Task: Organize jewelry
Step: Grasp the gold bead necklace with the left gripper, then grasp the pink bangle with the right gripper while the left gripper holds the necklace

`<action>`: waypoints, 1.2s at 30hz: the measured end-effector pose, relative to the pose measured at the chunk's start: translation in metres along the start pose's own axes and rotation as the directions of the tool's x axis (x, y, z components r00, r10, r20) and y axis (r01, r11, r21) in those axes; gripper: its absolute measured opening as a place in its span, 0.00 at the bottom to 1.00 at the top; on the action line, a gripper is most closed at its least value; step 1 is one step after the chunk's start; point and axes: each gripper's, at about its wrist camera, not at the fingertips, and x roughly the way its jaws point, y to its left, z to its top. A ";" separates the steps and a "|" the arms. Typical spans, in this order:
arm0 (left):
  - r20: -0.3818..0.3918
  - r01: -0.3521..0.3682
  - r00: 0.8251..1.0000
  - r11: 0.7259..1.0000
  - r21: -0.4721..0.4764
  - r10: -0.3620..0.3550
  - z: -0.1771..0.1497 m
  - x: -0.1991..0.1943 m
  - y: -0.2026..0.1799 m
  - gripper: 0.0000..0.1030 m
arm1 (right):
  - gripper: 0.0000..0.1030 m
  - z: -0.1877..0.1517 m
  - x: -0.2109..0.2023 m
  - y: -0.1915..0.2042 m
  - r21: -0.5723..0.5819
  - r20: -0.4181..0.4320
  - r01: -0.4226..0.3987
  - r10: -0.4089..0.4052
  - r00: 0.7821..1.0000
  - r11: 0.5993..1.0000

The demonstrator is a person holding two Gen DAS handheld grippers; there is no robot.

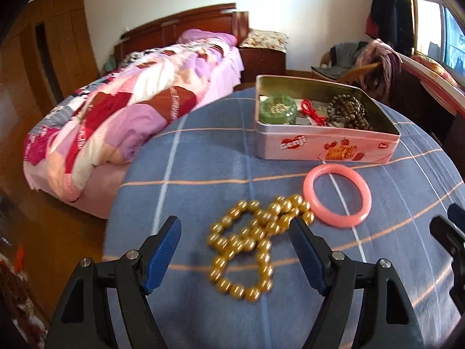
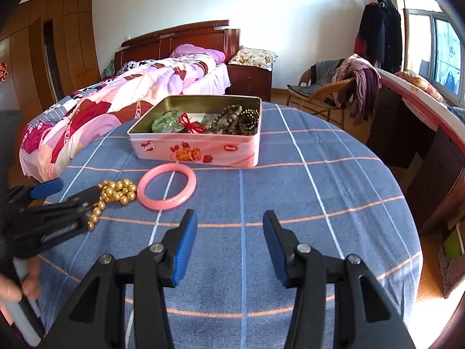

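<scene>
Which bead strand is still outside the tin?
The gold bead strand, heaped on the blue checked cloth between the open left tongs. The dark brown beads already lie inside the pink tin.

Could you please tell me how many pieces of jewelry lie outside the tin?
2: the gold bead necklace between the left gripper's open fingers, and the pink bangle beside it.

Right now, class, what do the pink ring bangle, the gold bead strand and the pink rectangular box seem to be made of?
Pink ring bangle: smooth, glossy, evenly coloured, probably plastic or resin, possibly stone.
Gold bead strand: round beads with a pearly metallic sheen, likely coated plastic or glass.
Pink rectangular box: printed tin, judging by its thin walls and brassy metal interior.
</scene>
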 end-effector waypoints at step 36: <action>0.121 0.194 0.976 0.974 -0.113 -0.180 -0.009 -0.043 0.024 0.09 | 0.37 0.043 0.093 0.055 -0.090 -0.190 -0.071 0.053 0.980 0.993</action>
